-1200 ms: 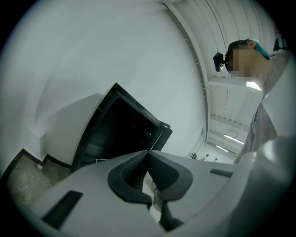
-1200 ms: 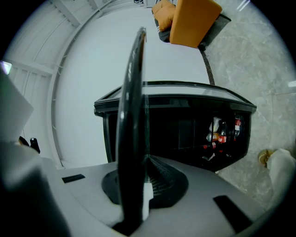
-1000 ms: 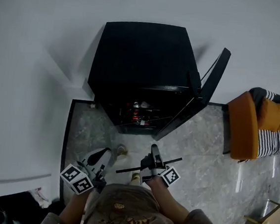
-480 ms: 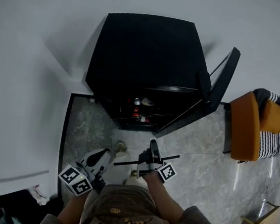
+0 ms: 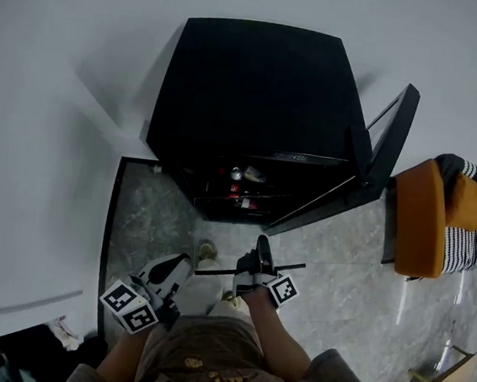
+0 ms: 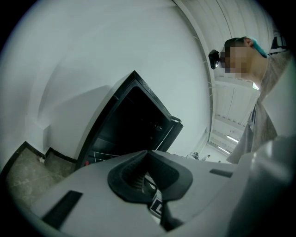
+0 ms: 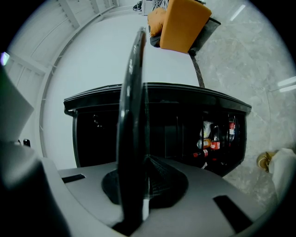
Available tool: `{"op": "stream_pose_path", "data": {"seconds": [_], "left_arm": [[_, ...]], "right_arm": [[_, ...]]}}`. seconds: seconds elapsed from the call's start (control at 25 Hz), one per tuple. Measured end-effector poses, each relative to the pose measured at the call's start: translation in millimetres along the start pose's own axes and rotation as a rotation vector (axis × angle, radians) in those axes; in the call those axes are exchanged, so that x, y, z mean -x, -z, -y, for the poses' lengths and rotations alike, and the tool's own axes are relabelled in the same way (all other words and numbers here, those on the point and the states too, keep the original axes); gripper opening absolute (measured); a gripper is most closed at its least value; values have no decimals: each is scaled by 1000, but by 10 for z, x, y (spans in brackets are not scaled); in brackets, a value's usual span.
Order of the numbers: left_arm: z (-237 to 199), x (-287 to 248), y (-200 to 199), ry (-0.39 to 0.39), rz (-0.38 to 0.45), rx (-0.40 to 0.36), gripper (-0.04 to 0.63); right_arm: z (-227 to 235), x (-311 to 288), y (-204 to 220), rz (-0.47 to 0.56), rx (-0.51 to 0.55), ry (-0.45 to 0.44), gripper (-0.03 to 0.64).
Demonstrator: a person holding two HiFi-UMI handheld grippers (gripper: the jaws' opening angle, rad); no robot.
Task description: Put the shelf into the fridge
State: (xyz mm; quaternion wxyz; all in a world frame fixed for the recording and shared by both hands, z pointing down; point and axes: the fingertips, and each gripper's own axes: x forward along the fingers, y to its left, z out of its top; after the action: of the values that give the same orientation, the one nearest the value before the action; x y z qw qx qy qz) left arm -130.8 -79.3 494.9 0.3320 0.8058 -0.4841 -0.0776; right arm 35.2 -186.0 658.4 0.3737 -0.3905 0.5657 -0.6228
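Right gripper (image 5: pixel 258 263) clamps the shelf (image 5: pixel 213 271) edge-on, outside the open fridge (image 5: pixel 249 94), which is at 12 o'clock. Left gripper (image 5: pixel 181 266) at shelf's 8 o'clock, jaws pressed together, nothing between.

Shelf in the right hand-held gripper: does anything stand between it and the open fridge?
Nothing visible does. The right hand-held gripper holds the shelf in front of the fridge, whose door is swung open to the right; only bare floor lies between. Bottles stand inside.
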Motion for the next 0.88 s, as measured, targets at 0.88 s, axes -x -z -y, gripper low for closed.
{"op": "stream_pose_path", "data": {"seconds": [0.88], "left_arm": [[-315, 35, -15, -31, -20, 29, 3]], "right_arm": [[463, -624, -33, 34, 38, 65, 28]]}}
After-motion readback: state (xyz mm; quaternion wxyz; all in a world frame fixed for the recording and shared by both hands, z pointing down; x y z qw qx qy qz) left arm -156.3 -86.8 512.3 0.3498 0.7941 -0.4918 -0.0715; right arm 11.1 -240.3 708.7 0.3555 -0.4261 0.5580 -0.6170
